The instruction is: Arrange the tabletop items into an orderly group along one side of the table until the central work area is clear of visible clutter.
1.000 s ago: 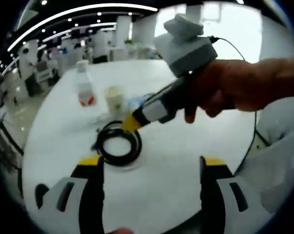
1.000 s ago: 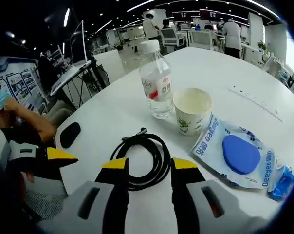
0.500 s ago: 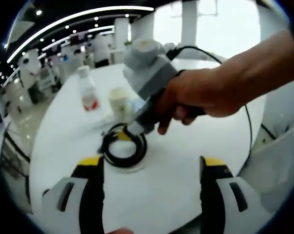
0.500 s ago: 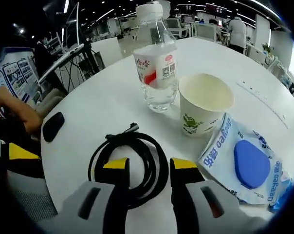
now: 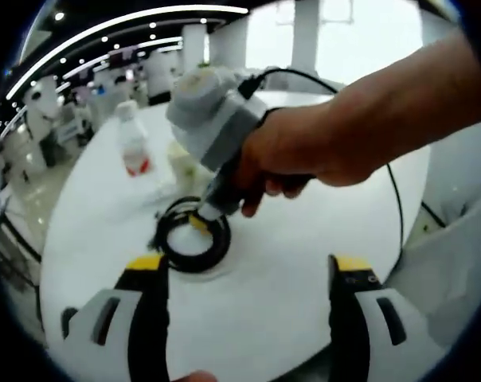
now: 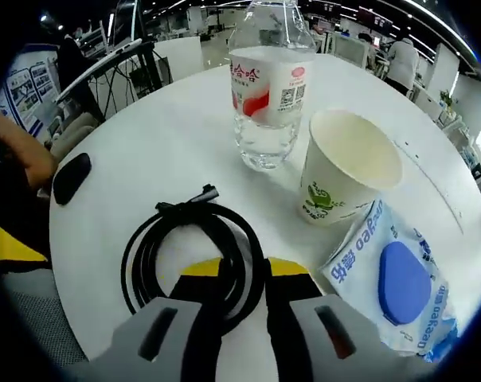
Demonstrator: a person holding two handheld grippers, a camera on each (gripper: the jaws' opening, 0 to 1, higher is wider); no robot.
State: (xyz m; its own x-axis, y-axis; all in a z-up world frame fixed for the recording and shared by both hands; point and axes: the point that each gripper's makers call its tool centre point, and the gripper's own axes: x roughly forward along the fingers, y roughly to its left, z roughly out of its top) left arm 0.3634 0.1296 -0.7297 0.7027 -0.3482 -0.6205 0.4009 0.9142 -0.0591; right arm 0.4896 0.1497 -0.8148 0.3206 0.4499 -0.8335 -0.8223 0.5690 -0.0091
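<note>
**Black cable first; the rest not yet grouped**

Black coiled cable [image 6: 194,255] lies flat on the white round table [image 6: 153,151], near its edge. Right gripper [image 6: 240,274] is down on the coil, its yellow-tipped jaws drawn narrow with the coil's near strand between them; whether they actually pinch it I cannot tell, since the tips hide the contact. In the left gripper view the right gripper [image 5: 199,225] shows from the side, tip at the coil's rim [image 5: 189,248], with the person's hand [image 5: 304,155] round its handle.

Left gripper [image 5: 244,267] hovers above bare tabletop, jaws spread wide, holding nothing.

Beyond the coil: water bottle [image 6: 270,87] upright, paper cup [image 6: 346,171] upright just beside it, a packet with a blue pad [image 6: 392,278] flat beside the cup. A small dark object [image 6: 71,177] lies well apart, near the table's edge.

Judgement: early stage. Items sit loosely clustered, not lined along one side. Cable, bottle, cup, packet and dark object all remain to be placed.
</note>
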